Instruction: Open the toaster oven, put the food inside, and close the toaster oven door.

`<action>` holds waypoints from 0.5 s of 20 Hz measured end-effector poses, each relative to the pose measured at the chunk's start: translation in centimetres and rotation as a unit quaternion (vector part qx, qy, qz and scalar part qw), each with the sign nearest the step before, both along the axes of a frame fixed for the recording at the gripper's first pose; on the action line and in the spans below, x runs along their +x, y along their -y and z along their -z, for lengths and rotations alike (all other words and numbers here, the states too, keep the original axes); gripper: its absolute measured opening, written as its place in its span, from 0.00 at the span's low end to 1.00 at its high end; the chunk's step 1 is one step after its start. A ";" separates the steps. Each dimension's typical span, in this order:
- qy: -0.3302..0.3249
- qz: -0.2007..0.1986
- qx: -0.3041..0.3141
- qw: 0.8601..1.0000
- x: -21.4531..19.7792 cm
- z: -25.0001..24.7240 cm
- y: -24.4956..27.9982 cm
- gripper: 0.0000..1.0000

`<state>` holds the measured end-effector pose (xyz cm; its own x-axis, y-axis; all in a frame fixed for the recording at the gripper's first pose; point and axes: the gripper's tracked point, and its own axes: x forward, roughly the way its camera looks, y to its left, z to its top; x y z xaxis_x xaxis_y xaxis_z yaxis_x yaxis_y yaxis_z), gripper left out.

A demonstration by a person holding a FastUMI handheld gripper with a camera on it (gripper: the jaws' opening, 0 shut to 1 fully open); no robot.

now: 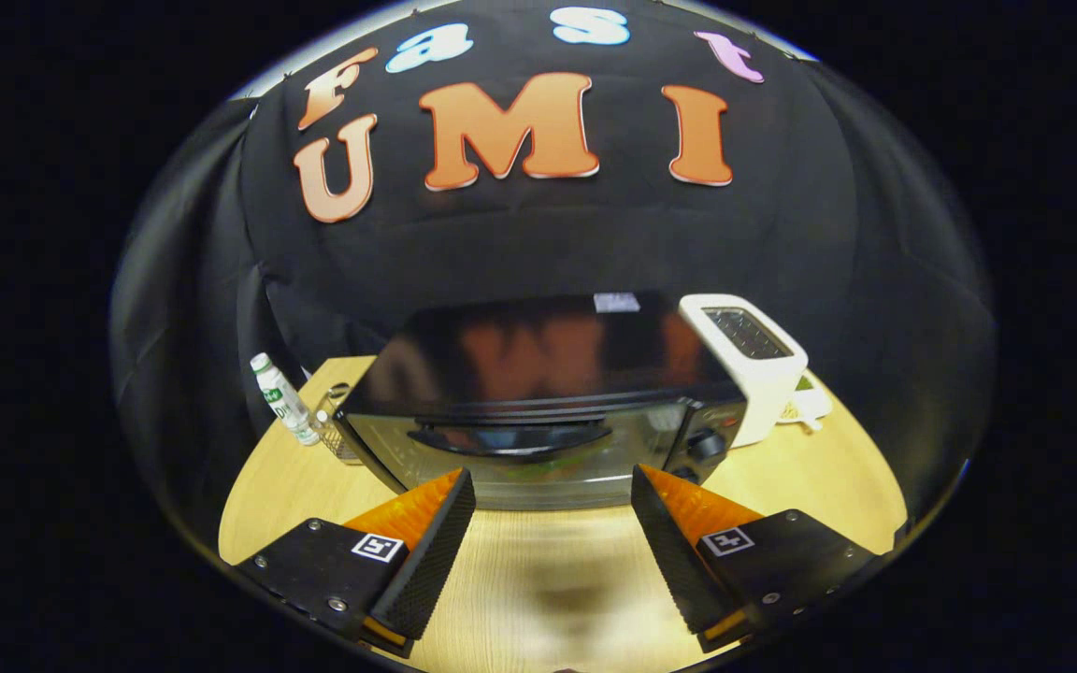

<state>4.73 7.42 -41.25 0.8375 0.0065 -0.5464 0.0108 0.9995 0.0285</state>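
2 fingers of the hand-held gripper stand wide apart, holding nothing, over the bare wood of the desk. Just ahead of the fingertips sits the oven, its glass door shut, with the handle across the top of the door and a knob ahead of the right finger. Ahead and left of the oven stands a tilted bottle. Ahead and right, touching the oven's side, is a white toaster. Beyond everything hangs the black cloth wall.

Gripper-mounted view — down toward toaster oven
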 end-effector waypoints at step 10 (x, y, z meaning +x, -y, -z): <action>0.181 0.048 -0.032 0.982 -2.5 -24.8 11.5 0.99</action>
